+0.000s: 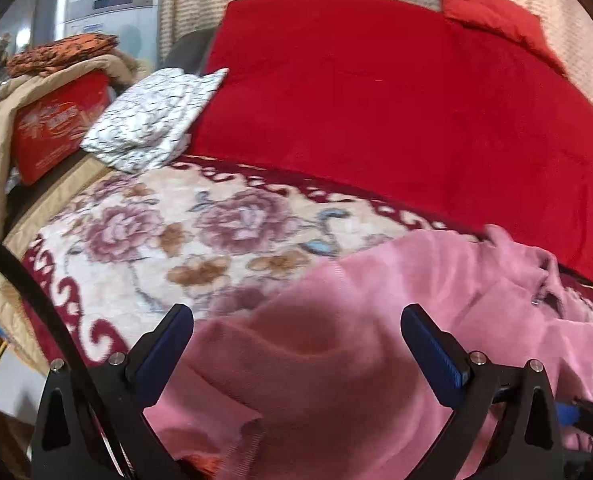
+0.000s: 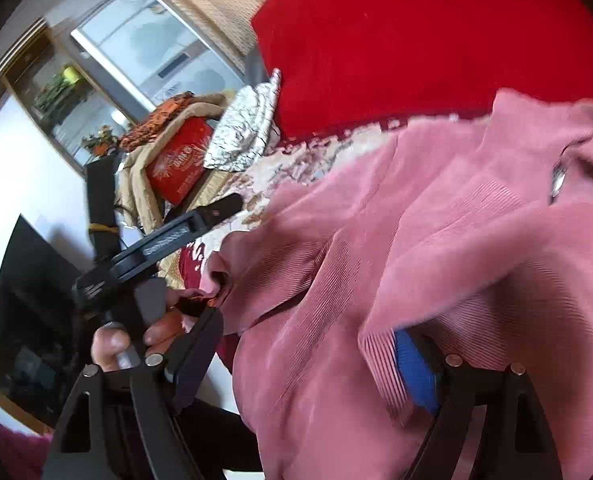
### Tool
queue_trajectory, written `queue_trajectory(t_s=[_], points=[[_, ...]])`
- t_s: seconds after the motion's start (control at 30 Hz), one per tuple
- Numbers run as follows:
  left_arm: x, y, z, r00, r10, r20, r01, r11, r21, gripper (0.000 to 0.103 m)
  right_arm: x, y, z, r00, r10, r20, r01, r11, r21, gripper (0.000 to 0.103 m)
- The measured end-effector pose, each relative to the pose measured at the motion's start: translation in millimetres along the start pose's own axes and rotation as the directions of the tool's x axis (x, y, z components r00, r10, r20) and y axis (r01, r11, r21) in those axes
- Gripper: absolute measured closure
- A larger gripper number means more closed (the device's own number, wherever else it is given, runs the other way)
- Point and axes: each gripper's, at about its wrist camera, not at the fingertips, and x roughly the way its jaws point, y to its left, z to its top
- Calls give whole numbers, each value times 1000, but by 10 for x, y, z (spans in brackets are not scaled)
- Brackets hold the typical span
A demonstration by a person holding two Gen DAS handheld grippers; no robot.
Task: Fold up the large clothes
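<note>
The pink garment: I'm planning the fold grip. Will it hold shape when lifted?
Probably not. The pink garment already drapes in soft folds, so it should sag. It's bunched around the right gripper, so likely pliant. Its ribbed knit suggests decent grip.

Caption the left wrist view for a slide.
Open left gripper above crumpled pink knit garment on floral blanket.

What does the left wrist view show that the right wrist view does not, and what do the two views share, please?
Only the left wrist view shows the red pillow against the curtain and the large rose pattern of the floral blanket.

Only the right wrist view shows the person's hand on the left gripper's handle, a shelf with plants, and the garment's zipper pull.

Both show the pink garment, the red blanket, the folded white patterned cloth, the red box, and open grippers: left gripper, right gripper.
</note>
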Motion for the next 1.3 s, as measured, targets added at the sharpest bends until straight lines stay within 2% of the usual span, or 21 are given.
queue_trajectory(t_s=[0.07, 0.1, 0.2, 0.27, 0.3, 0.37, 0.43, 0.47, 0.5, 0.57, 0.6, 0.63, 0.7, 0.8, 0.9, 0.97, 1.07, 1.13, 1.23, 1.3], points=[[-42, -154, -42, 999, -53, 7, 52, 997, 52, 0, -169, -16, 16, 1000, 15, 27, -16, 999, 36, 18], [-71, -229, -70, 997, -72, 16, 70, 995, 76, 0, -353, -72, 57, 996, 13, 84, -19, 997, 73, 19], [-191, -620, -182, 988, -146, 39, 136, 971, 195, 0, -750, -316, 56, 976, -94, 195, 62, 985, 162, 19], [-266, -863, -242, 981, -190, 46, 173, 953, 250, 0, -1034, -654, 25, 948, -156, 278, 66, 949, 309, 26], [-307, -1039, -293, 975, -220, 42, 199, 936, 290, 0, -1079, -758, 7, 942, -170, 289, 60, 933, 354, 33], [-355, -1361, -400, 969, -247, 30, 218, 902, 373, 0, -1100, -1020, -56, 937, -221, 273, 69, 879, 472, 37], [-347, -1621, -499, 976, -215, 36, 177, 879, 444, 0, -1028, -1234, -136, 939, -269, 216, 107, 822, 559, 53], [-301, -1743, -558, 984, -171, 44, 129, 868, 480, 0, -987, -1305, -166, 943, -275, 188, 116, 801, 587, 57], [-196, -1886, -631, 994, -98, 51, 57, 852, 521, 0, -917, -1396, -214, 948, -280, 148, 131, 772, 623, 65], [35, -1996, -700, 999, 20, 33, -35, 832, 554, 0, -887, -1441, -236, 948, -288, 138, 142, 768, 625, 66], [187, -1952, -705, 997, 71, -7, -56, 838, 543, 2, -908, -1439, -242, 948, -287, 140, 141, 770, 622, 66], [270, -1888, -682, 995, 86, -45, -51, 853, 519, 7, -919, -1450, -246, 949, -282, 140, 137, 771, 622, 66], [382, -1688, -590, 989, 83, -119, -21, 894, 447, 32, -918, -1493, -268, 952, -271, 143, 126, 772, 623, 66], [353, -1308, -427, 989, 57, -138, -6, 939, 344, 33, -907, -1500, -263, 953, -271, 137, 132, 775, 618, 66], [180, -921, -299, 994, -39, -107, 64, 968, 243, 32, -896, -1450, -240, 948, -295, 124, 164, 780, 604, 66], [59, -702, -281, 996, -42, -80, 59, 975, 215, 31, -885, -1395, -216, 941, -318, 113, 194, 784, 590, 66], [-51, -348, -253, 999, 28, -42, -21, 986, 167, 31, -863, -1372, -217, 936, -337, 107, 214, 782, 586, 65], [-106, -55, -248, 998, 44, -46, -39, 994, 99, 31, -864, -1378, -222, 932, -346, 106, 223, 779, 587, 65], [-210, 592, -307, 995, 41, -87, -49, 994, -97, 31, -829, -1332, -209, 926, -362, 104, 239, 777, 582, 65], [-240, 1005, -434, 991, 27, -129, -58, 968, -243, 31, -782, -1302, -177, 922, -373, 104, 252, 782, 571, 64]])
